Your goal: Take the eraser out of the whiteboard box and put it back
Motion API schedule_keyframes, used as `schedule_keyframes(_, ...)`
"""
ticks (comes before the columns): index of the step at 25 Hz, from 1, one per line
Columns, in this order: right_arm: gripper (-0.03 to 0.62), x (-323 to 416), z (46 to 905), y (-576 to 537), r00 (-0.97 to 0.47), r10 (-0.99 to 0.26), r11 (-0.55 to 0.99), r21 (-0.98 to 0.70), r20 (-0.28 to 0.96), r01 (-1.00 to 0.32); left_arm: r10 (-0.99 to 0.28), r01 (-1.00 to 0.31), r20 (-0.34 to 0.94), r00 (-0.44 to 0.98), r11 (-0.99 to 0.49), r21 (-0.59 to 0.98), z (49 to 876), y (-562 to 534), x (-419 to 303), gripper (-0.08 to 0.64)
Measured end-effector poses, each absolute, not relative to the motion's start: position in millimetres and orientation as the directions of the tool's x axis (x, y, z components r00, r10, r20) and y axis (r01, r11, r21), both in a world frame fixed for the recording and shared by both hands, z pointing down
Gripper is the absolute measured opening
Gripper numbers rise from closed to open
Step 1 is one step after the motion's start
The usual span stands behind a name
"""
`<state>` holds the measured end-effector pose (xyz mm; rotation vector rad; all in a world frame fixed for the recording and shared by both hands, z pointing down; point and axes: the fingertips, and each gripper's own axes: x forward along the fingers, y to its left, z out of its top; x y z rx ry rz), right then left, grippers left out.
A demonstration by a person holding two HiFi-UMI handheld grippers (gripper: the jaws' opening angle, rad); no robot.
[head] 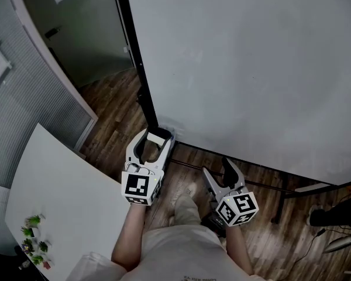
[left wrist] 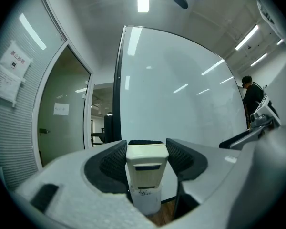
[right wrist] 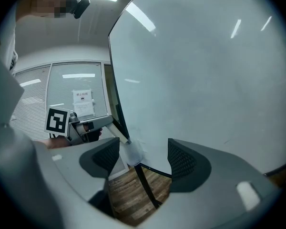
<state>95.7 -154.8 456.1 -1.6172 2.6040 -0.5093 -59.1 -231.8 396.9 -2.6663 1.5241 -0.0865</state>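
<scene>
The left gripper (left wrist: 147,144) has its jaws clamped on the eraser (left wrist: 147,167). The eraser's long axis is upright, just above the box (left wrist: 148,204) at the whiteboard (left wrist: 181,94) lower left corner. The right gripper (right wrist: 143,157), further right, has its jaws apart and empty.

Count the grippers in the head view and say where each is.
2. The left gripper is at the whiteboard's lower left corner, shut on the eraser. The right gripper is open, right of it, near the board's bottom edge. None looks hidden.
</scene>
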Motion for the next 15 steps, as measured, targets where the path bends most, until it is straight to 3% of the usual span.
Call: schedule_keyframes(15,0.321,93.2,439.1,-138.0,-0.475,-0.874,0.434,-0.270,0.107,-0.860,-0.865,-0.862,-0.016,0.502,-0.498,-0.094,378.4,-196.0,-64.5,0.256)
